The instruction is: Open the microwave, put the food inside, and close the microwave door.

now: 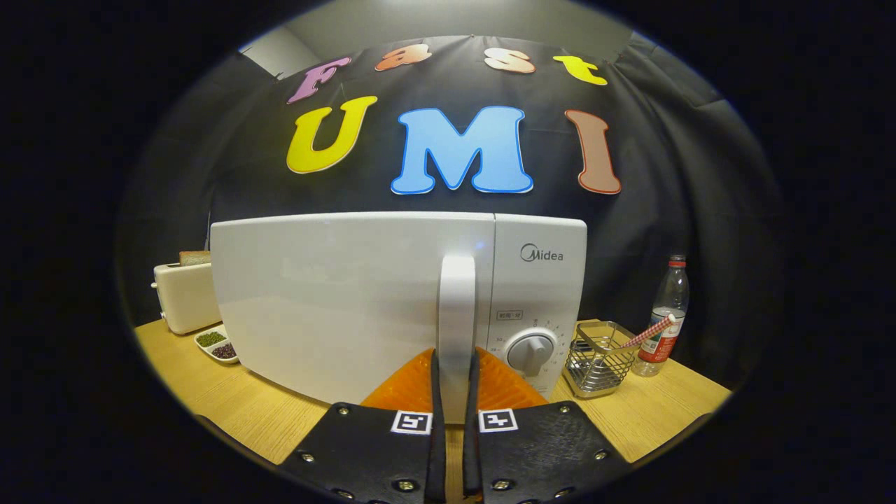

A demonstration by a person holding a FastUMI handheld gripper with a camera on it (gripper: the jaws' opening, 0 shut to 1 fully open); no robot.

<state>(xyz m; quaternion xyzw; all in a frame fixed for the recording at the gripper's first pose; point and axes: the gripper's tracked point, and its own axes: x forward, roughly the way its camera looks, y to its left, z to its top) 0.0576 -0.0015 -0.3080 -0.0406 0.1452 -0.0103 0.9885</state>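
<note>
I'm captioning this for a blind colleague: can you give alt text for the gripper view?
The hand-held gripper is shut on the microwave's vertical door handle, with the door closed. A toaster and a small dish stand to its left, a wire basket and a bottle to its right, on a wooden table.

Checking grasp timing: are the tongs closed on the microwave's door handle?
Yes, both fingers of the tongs press the sides of the upright door handle.

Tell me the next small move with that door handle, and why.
Probably pull back, swinging the handle toward the hinge side. The gripper has both fingers pressed on the handle, and the microwave door looks closed, so opening comes first.
</note>
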